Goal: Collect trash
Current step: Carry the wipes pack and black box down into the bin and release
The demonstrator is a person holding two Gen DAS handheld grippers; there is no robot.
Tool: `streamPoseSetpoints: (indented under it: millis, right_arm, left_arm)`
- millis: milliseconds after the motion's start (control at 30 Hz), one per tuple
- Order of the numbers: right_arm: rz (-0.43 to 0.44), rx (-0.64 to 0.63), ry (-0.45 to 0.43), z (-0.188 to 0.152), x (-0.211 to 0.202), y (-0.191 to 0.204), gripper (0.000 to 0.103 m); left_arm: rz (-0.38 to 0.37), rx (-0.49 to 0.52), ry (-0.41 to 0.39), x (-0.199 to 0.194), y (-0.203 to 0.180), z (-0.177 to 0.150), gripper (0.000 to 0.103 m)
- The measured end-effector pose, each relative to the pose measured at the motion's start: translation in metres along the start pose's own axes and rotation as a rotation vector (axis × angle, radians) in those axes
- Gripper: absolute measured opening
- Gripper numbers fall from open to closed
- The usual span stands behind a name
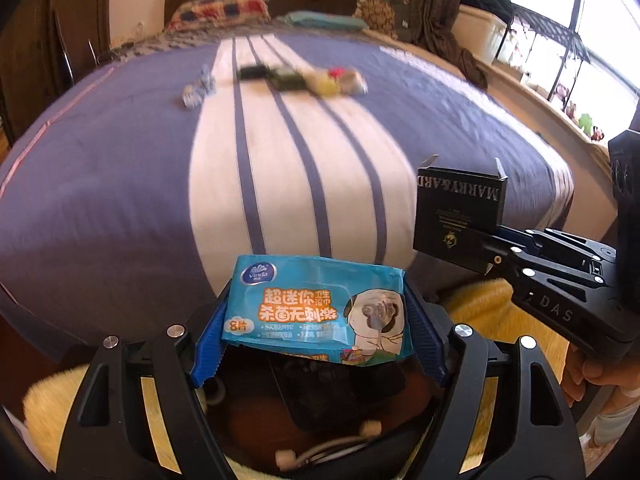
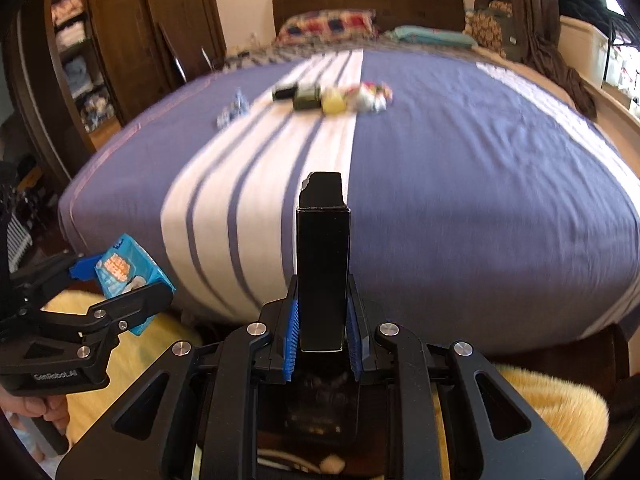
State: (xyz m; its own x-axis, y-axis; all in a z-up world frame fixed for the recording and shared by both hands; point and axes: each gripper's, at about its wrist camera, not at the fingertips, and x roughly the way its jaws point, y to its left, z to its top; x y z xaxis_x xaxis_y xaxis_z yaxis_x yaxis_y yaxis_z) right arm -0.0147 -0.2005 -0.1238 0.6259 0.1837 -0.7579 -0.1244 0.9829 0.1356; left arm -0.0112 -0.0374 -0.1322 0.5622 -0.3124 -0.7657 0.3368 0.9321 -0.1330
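Left gripper (image 1: 316, 312): blue pads pinching a blue wet-wipe packet (image 1: 316, 306), held off the foot edge of the bed (image 1: 120, 184).
Right gripper (image 2: 323, 330): pads clamped on a tall black carton (image 2: 323, 272), upright, also at the bed's foot end.
Bed: purple cover with white stripes.
Remaining litter (image 1: 304, 78): blurred cluster of dark, yellow and white pieces near the bed's middle, toward the pillow (image 1: 220, 10).
Small grey scrap (image 1: 198, 90) just left of that cluster.

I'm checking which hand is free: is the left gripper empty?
No: the left gripper is shut on a blue wet wipes pack, pinched between its blue pads.
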Motion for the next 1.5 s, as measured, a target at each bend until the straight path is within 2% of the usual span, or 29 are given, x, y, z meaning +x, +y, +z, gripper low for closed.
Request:
streamPoseSetpoints:
  millis: [133, 500, 900, 1133, 1267, 1333, 1400, 1467, 1500]
  right_arm:
    - [0.026, 0.0, 0.066, -0.019, 0.015, 0.004, 0.021]
    - [0.031, 0.019, 0.22, -0.053, 0.058, 0.002, 0.021]
    - [0.056, 0.073, 0.418, -0.077, 0.113, -0.003, 0.021]
    - [0.07, 0.091, 0.453, -0.073, 0.127, 0.001, 0.022]
    - [0.079, 0.101, 0.452, -0.073, 0.129, -0.006, 0.023]
    - [0.078, 0.109, 0.442, -0.071, 0.128, -0.007, 0.029]
    - [0.076, 0.117, 0.427, -0.068, 0.125, -0.008, 0.042]
    - [0.073, 0.122, 0.413, -0.064, 0.123, -0.007, 0.048]
    - [0.068, 0.125, 0.402, -0.062, 0.12, -0.008, 0.055]
  left_arm:
    - [0.004, -0.014, 0.061, 0.02, 0.004, -0.02, 0.074]
    - [0.013, -0.024, 0.211, 0.073, 0.011, -0.058, 0.074]
    - [-0.035, -0.059, 0.378, 0.128, 0.018, -0.085, 0.074]
    - [-0.06, -0.072, 0.448, 0.144, 0.021, -0.092, 0.076]
    - [-0.063, -0.082, 0.462, 0.146, 0.023, -0.093, 0.081]
    - [-0.064, -0.086, 0.464, 0.148, 0.025, -0.094, 0.083]
    - [-0.065, -0.089, 0.463, 0.148, 0.025, -0.094, 0.086]
    - [-0.063, -0.09, 0.459, 0.146, 0.025, -0.094, 0.088]
    - [-0.063, -0.091, 0.454, 0.144, 0.025, -0.093, 0.09]
